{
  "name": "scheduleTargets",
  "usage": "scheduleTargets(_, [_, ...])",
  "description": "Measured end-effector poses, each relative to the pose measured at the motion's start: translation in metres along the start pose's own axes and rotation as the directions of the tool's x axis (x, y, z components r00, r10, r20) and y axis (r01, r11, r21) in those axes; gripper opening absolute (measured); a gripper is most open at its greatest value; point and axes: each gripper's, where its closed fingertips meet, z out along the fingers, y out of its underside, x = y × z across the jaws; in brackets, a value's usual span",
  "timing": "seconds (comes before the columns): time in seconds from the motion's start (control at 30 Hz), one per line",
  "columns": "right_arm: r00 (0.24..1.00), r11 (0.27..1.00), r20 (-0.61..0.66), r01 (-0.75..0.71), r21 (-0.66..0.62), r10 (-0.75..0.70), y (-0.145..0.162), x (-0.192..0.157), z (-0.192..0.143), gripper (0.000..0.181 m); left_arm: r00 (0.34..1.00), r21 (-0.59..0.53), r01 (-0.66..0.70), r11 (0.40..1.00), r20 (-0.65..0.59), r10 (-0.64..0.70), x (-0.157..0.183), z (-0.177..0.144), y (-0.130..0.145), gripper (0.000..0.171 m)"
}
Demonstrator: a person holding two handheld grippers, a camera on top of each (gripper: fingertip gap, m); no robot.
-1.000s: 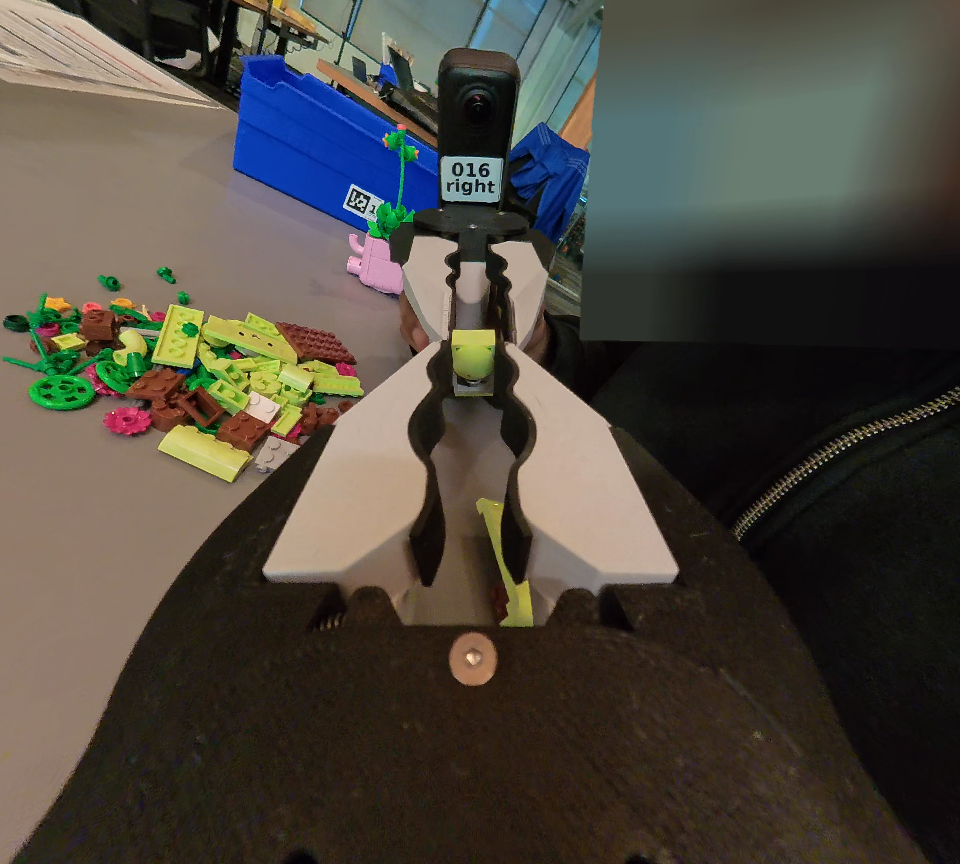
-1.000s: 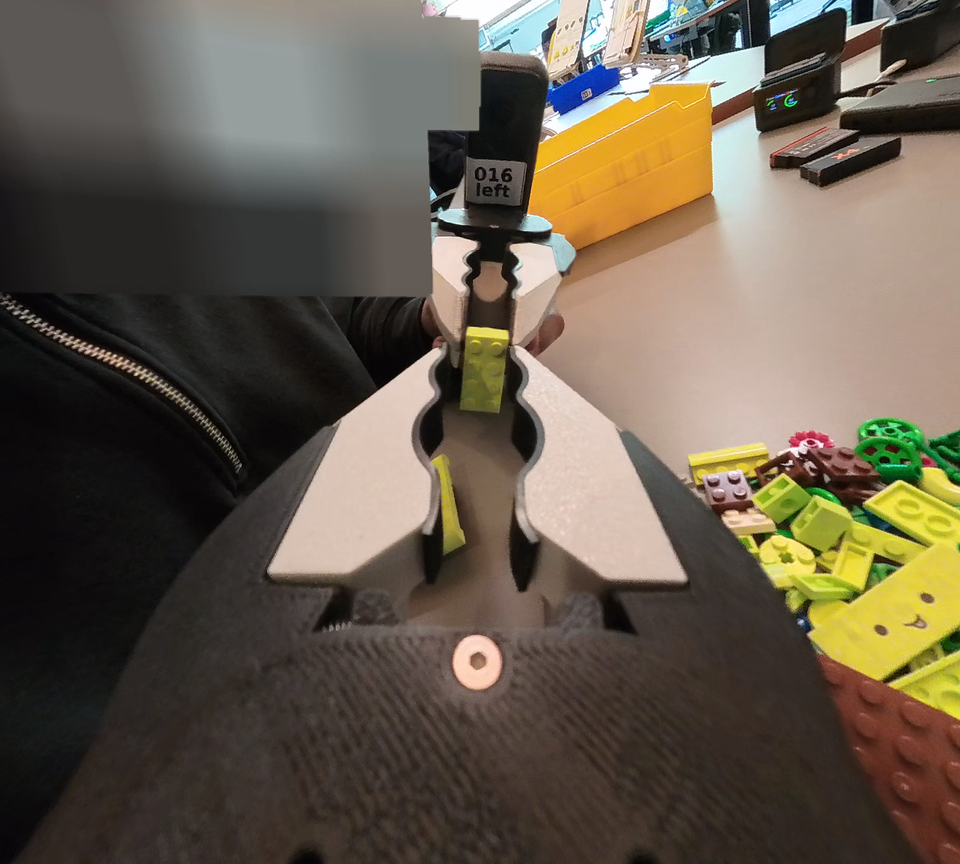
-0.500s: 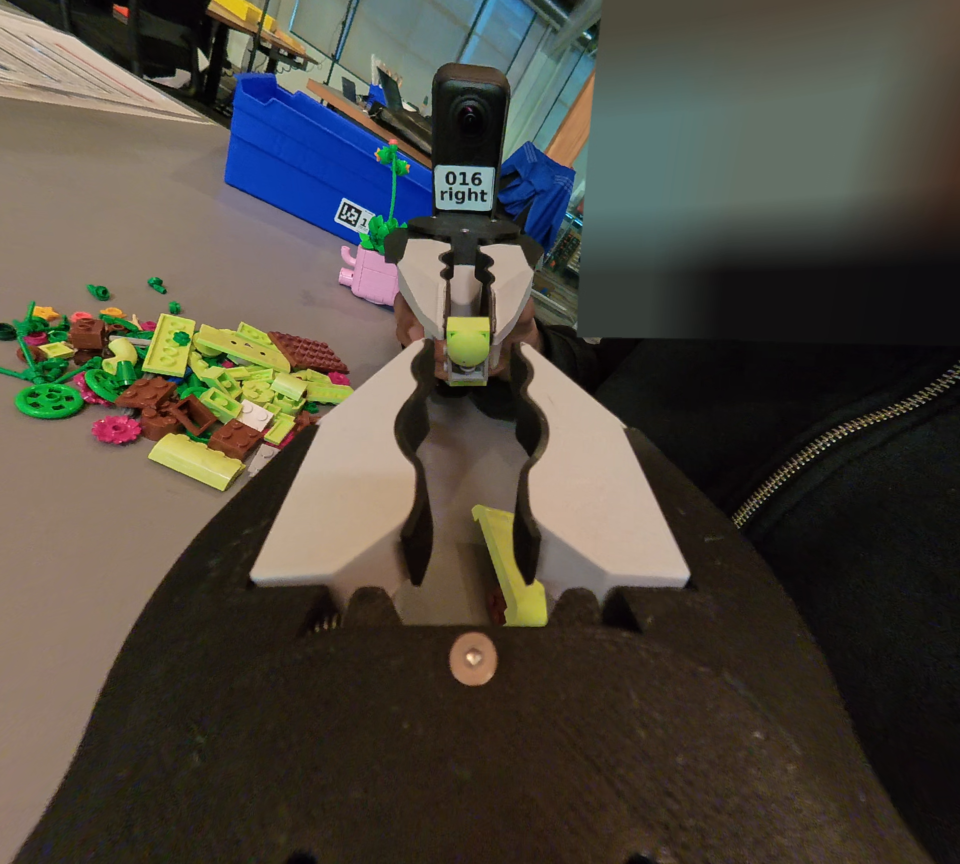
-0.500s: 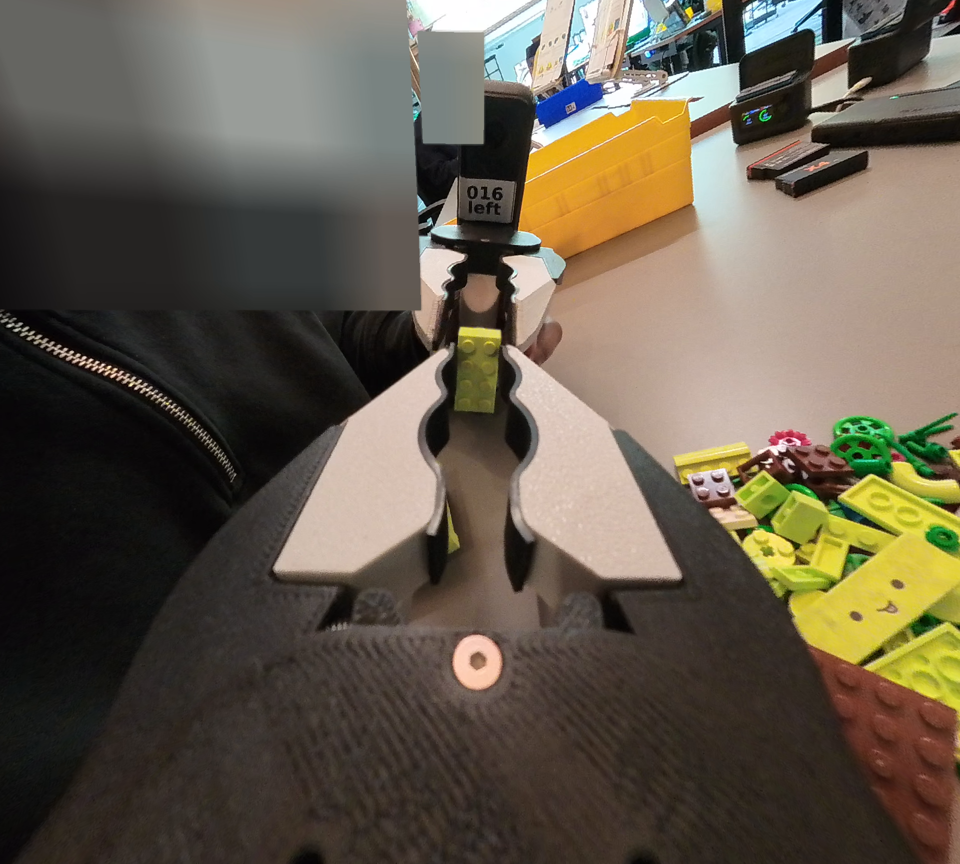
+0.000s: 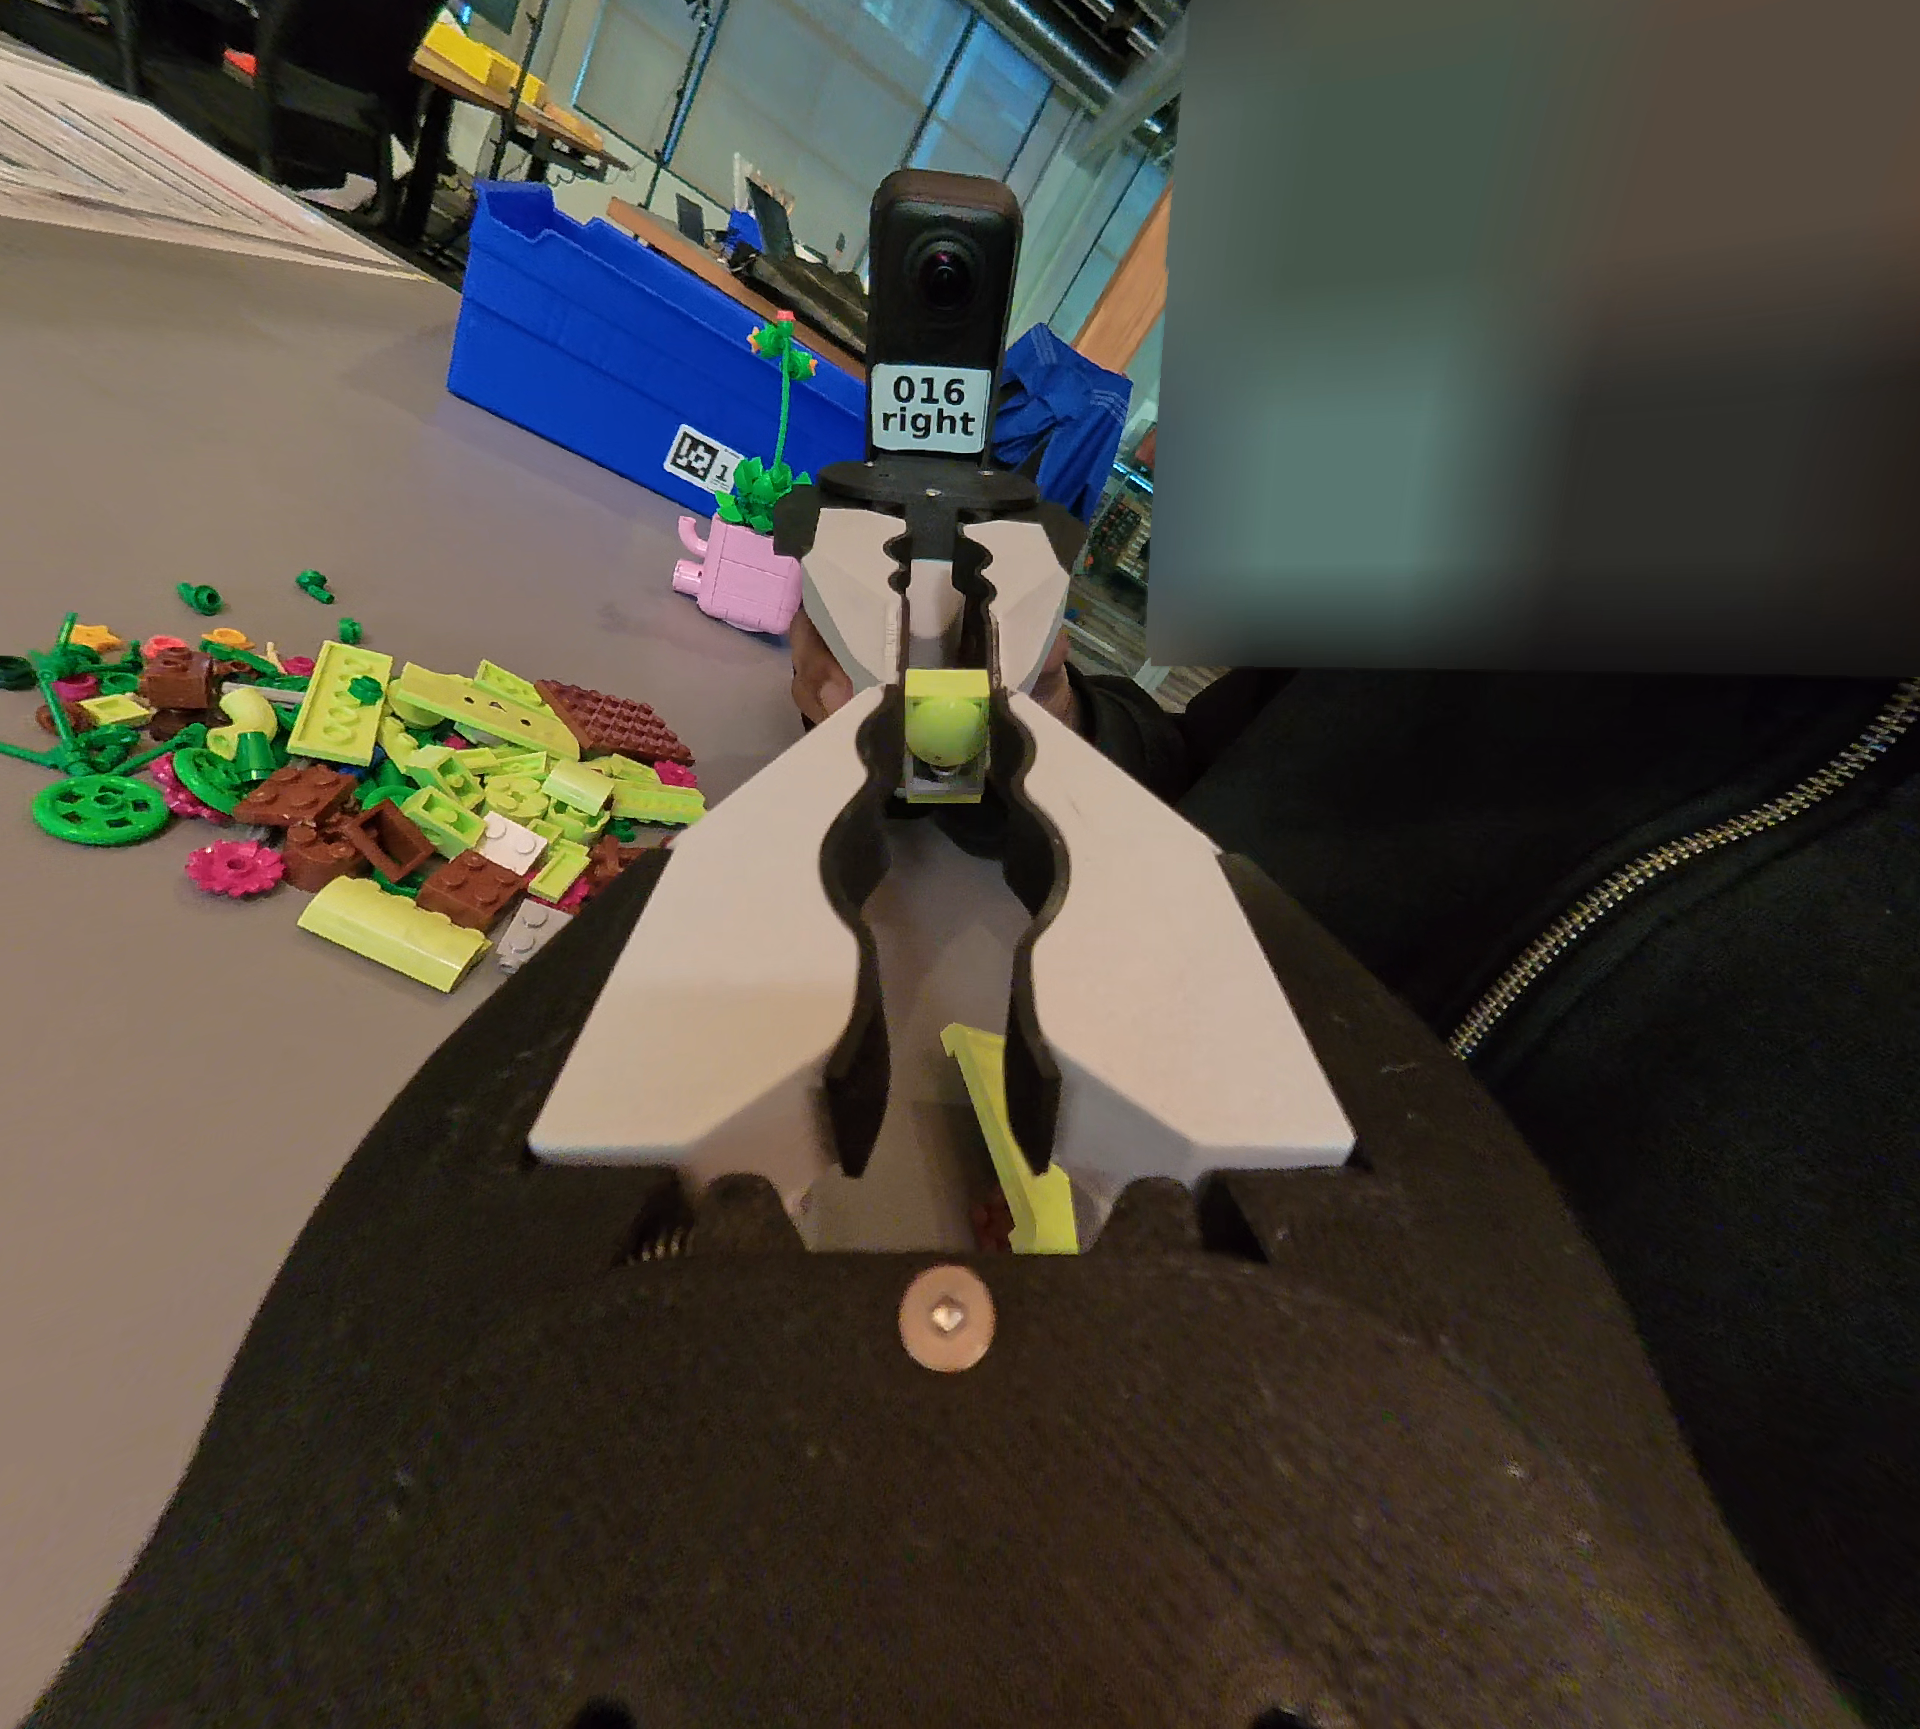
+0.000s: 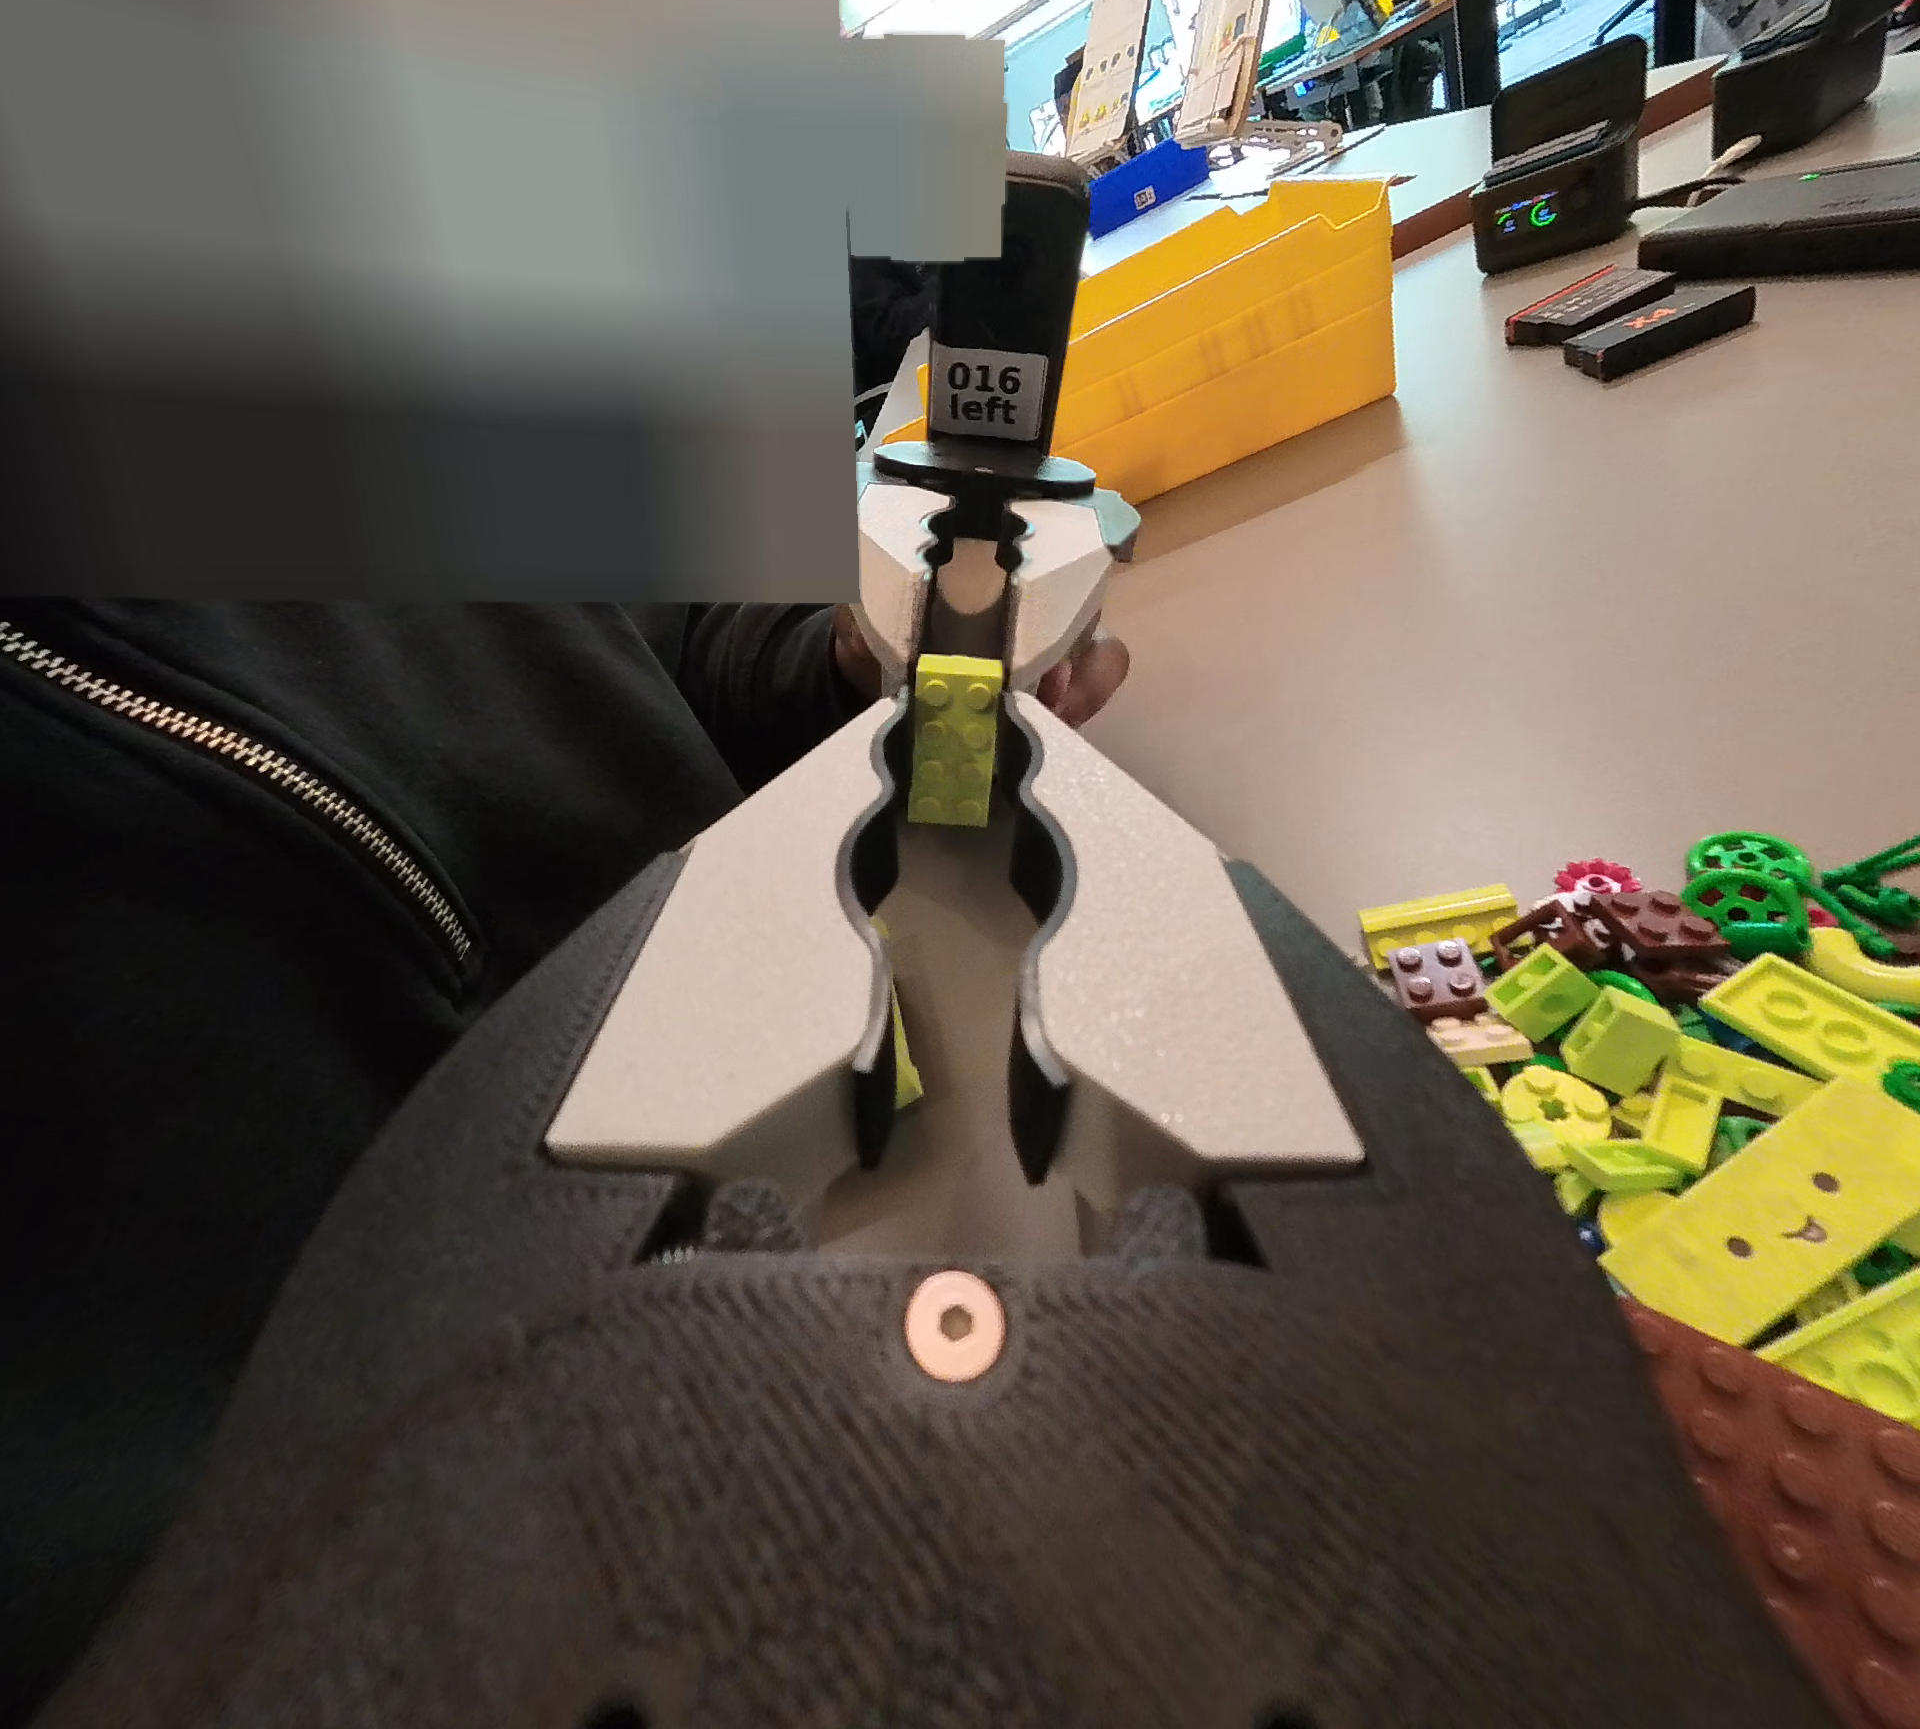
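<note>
Left wrist view, L to R: loose brick pile [image 5: 416, 775] on grey table [image 5: 312, 453] at left edge, blue bin [image 5: 582, 349] behind, pink pot model [image 5: 743, 578] nr ctr. At ctr, left gripper [image 5: 943, 705] narrowed onto lime brick [image 5: 943, 734], tip to tip w/ right gripper [image 5: 940, 666], which is also clamped on it, both held above the table. Right wrist view: same brick at ctr, yellow bin [image 6: 1226, 349] upper right. Risk, as judged: w/ two tip-only grips on one small piece, any twist or uneven pull btwn hands could pop it loose.
</note>
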Motion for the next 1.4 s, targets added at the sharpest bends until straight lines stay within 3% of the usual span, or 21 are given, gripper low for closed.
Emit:
scheduleTargets(0.4, [1.000, 1.000, 0.005, 0.001, 0.004, -0.001, 0.000, 0.000, 0.001, 0.013, 0.999, -0.023, -0.035, 0.999, 0.021, 0.035, 0.001, 0.001, 0.001, 0.012])
scheduleTargets(0.67, [1.000, 1.000, 0.016, -0.012, 0.024, 0.011, -0.003, -0.001, 0.000, 0.023, 0.996, -0.037, -0.076, 0.996, 0.037, 0.077, 0.002, 0.002, 0.001, 0.012])
scheduleTargets(0.77, [1.000, 1.000, 0.021, -0.007, 0.016, 0.006, -0.001, -0.002, 0.002, 0.014, 0.998, -0.041, -0.062, 0.997, 0.029, 0.063, 0.003, 0.002, 0.002, 0.012])
scheduleTargets(0.97, [1.000, 1.000, 0.019, -0.002, -0.005, 0.003, 0.000, -0.004, 0.001, 0.013, 0.998, -0.081, -0.049, 0.996, 0.036, 0.052, 0.004, 0.002, 0.005, 0.012])
scheduleTargets(1.4, [0.986, 0.976, 0.070, -0.157, 0.150, 0.148, -0.017, -0.002, -0.002, 0.011, 0.999, 0.014, 0.030, 0.999, 0.043, -0.031, 0.004, 0.004, -0.008, 0.013])
